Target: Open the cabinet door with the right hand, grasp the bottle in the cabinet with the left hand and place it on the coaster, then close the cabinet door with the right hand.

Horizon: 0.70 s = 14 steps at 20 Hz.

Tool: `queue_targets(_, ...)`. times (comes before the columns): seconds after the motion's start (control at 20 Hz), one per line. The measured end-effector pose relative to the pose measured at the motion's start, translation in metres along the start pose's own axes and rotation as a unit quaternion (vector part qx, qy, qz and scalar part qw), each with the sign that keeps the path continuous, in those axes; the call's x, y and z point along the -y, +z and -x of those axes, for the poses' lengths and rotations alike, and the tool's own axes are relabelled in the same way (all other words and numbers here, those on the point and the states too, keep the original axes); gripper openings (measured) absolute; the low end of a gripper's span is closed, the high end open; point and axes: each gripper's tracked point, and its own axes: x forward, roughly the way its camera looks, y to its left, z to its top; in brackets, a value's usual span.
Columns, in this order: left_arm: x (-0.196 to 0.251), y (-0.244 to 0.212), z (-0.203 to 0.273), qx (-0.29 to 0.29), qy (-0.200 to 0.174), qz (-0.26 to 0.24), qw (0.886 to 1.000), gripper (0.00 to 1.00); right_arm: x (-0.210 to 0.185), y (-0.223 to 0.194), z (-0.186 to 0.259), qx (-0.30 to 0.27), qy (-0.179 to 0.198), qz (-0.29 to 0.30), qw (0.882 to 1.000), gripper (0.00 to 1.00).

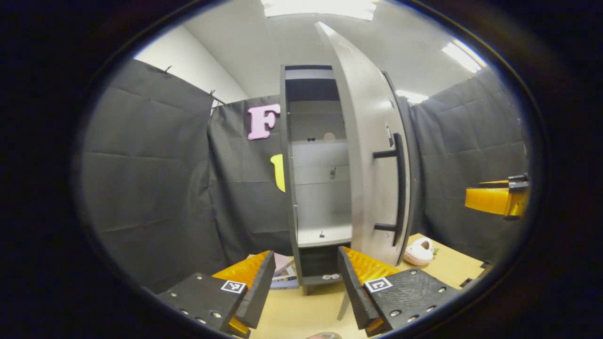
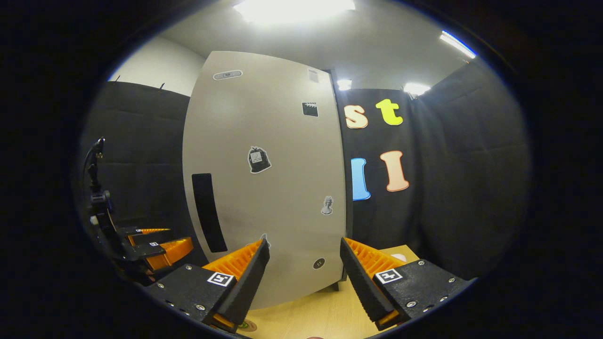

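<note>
Both grippers [image 1: 304, 278] [image 2: 304, 268] hover level, fingers apart, facing the cabinet [image 1: 315, 155].

Your pale wooden bench [image 1: 301, 315] carries the tall grey cabinet [image 1: 325, 278] at twelve o'clock, a pale round trinket [image 1: 419, 251] at two o'clock, and some books [image 1: 285, 273] at eleven.

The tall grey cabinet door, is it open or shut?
Open: the grey cabinet door is swung out, baring the pale shelves inside.
</note>
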Motion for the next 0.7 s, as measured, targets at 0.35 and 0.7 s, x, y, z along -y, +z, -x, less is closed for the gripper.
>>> queue_targets(0.35, 0.004, 0.000, 0.001, 0.012, -0.010, -0.007, 1.000, 0.73, 0.006, -0.003, -0.003, 0.008, -0.002, 0.000, 1.000, 0.93)
queue_targets(0.7, 0.001, -0.004, -0.001, 0.010, -0.014, -0.006, 1.000, 0.76, 0.017, -0.004, -0.003, 0.008, -0.013, 0.006, 1.000, 0.93)
